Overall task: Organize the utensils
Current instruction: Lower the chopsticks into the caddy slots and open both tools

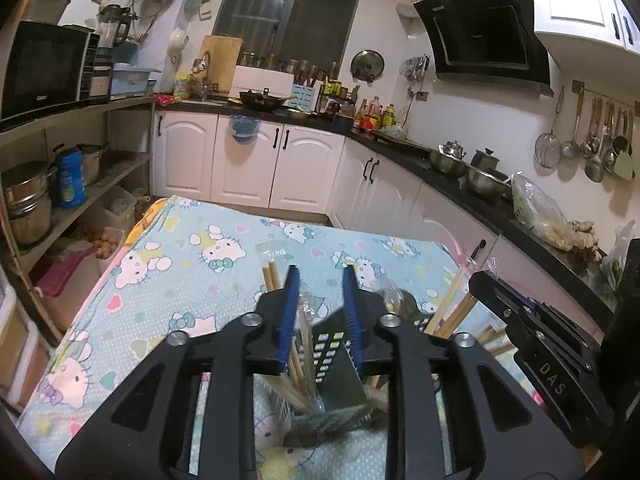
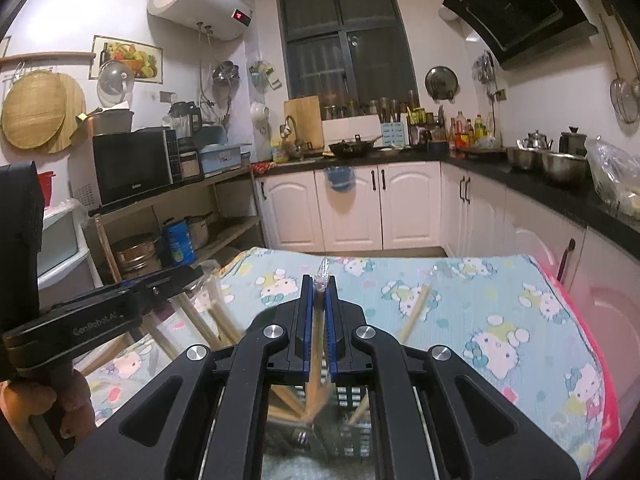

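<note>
black holder (image 1: 336,344) sits on the bench (image 1: 168,280) right under both tools. right tool (image 2: 319,292) is clamped on a wrapped chopstick pair (image 2: 322,276), long axis nearly upright, directly above the holder. left tool (image 1: 322,276) is partly open, gripping nothing, with wrapped chopsticks between its jaws.

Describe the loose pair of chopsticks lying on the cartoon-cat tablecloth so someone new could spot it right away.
Start at the table covered by the pale blue cartoon-cat tablecloth. In the right wrist view, just right of the right tool, a wrapped pair of chopsticks lies flat on the cloth. Unlike the other chopsticks, it is neither held nor standing in the black utensil holder.
</note>
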A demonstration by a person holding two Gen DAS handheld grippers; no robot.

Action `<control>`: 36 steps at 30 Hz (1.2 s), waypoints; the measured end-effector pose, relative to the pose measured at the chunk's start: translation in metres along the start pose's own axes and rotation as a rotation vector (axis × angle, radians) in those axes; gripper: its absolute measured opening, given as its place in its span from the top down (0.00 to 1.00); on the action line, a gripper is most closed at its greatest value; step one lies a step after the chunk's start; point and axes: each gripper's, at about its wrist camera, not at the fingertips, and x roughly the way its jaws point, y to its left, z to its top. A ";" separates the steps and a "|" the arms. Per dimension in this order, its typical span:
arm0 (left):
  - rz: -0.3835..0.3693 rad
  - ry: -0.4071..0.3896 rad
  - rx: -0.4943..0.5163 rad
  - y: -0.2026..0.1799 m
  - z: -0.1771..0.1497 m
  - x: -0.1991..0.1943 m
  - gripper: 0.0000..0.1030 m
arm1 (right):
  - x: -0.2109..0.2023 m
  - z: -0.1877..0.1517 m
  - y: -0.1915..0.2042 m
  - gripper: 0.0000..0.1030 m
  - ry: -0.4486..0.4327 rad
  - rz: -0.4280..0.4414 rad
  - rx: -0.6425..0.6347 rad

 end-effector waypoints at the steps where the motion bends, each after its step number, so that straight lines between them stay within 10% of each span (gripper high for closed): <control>1: -0.003 0.004 0.000 -0.001 -0.001 -0.002 0.80 | -0.003 -0.001 0.000 0.94 0.004 -0.001 0.003; 36: 0.006 0.101 -0.009 -0.003 -0.056 -0.068 0.26 | -0.092 -0.046 -0.002 0.44 0.105 0.013 0.022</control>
